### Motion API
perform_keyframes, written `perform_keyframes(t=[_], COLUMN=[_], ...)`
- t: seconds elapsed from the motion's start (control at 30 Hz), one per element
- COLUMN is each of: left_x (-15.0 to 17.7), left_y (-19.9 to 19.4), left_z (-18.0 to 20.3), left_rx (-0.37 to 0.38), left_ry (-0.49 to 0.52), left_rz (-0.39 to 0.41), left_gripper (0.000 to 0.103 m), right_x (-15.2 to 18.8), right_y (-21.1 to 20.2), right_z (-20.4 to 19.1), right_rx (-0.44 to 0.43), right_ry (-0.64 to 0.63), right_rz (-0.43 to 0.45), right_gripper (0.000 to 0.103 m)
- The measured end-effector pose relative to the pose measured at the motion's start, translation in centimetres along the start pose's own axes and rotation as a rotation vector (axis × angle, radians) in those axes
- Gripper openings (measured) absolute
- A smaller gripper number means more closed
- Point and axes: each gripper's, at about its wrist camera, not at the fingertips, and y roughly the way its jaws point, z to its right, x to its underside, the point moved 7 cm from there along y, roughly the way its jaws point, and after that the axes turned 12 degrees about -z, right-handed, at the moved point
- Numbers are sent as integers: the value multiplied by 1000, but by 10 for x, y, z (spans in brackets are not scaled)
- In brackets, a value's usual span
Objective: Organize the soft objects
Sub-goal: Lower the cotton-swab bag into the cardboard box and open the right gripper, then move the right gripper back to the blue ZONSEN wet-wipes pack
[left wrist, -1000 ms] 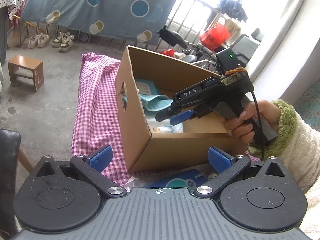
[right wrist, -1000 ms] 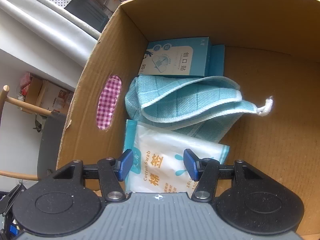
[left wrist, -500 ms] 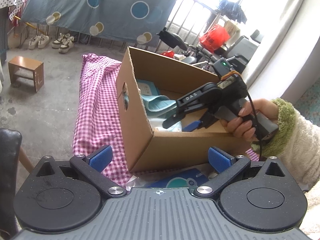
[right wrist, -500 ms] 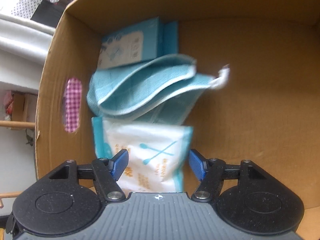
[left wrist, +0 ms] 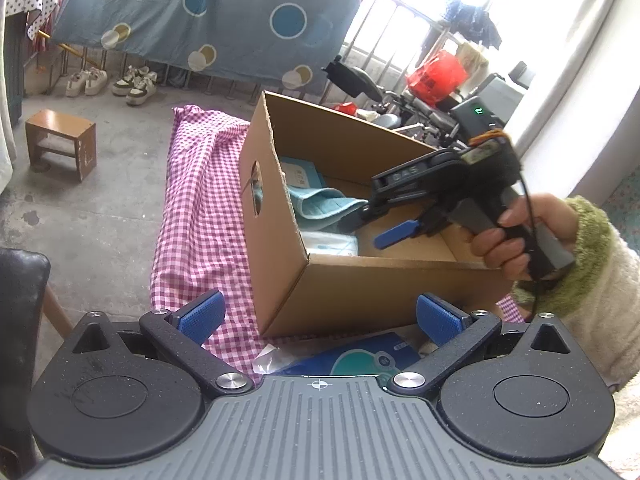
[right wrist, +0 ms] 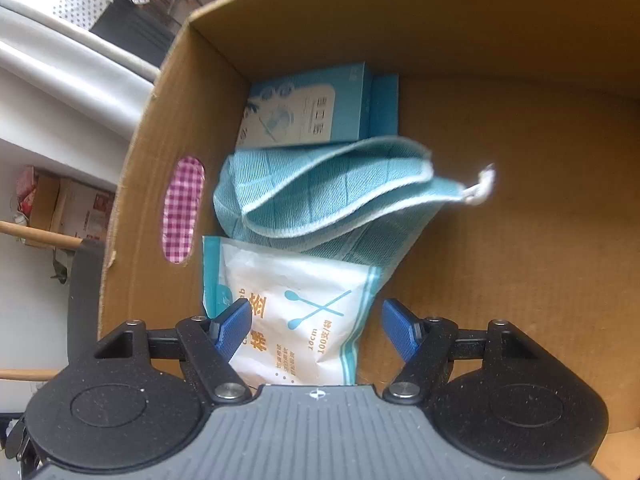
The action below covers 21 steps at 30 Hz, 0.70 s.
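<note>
The right gripper (right wrist: 316,330) has drawn back from the cotton-swab bag (right wrist: 296,316); its jaws gape wide, empty. One cardboard box (right wrist: 520,240) holds three items: bag at 6 o'clock, one teal towel (right wrist: 320,196) centre, one teal carton (right wrist: 308,108) at 12. The left gripper (left wrist: 318,316) hangs wide, empty, above one blue packet (left wrist: 352,360) on the gingham cloth (left wrist: 200,208).

A small wooden stool (left wrist: 60,148) stands on the concrete floor (left wrist: 100,216), well apart from two pairs of sneakers (left wrist: 110,80) lined up under a hanging blue sheet (left wrist: 192,16) with circles — a red bag (left wrist: 436,76) sits by the window rail.
</note>
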Motion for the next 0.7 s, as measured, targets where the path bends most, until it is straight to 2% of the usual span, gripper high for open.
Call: perform_keyframes(t=[0.2,0.3,0.37,0.43,0.53,0.7], left_x=[5,9,12,15,19,25], left_y=[-2,-4,-6,-9,-13,-21], left_z=[4,8,11,14,20,26], left_rx=[19,34,39,45,38,-6], left_ry=[-23,-21,-18,-10,11,44], left_rz=[1,3,6,11,22,57], left_gripper=[102,102,102,102,102,103], right_x=[25,48,66,85,113,149], right_y=[-48,-76,-94,-112,-132,-148], right_z=[-7,-23,-34,-44,-57,-74], right_rx=[4,6,26,47,96,245], right_ry=[-61,-123,-169,-210,-264,-334], right_rz=[155,259,337,411,512,616], right_gripper=[77,87,97,103,103,103])
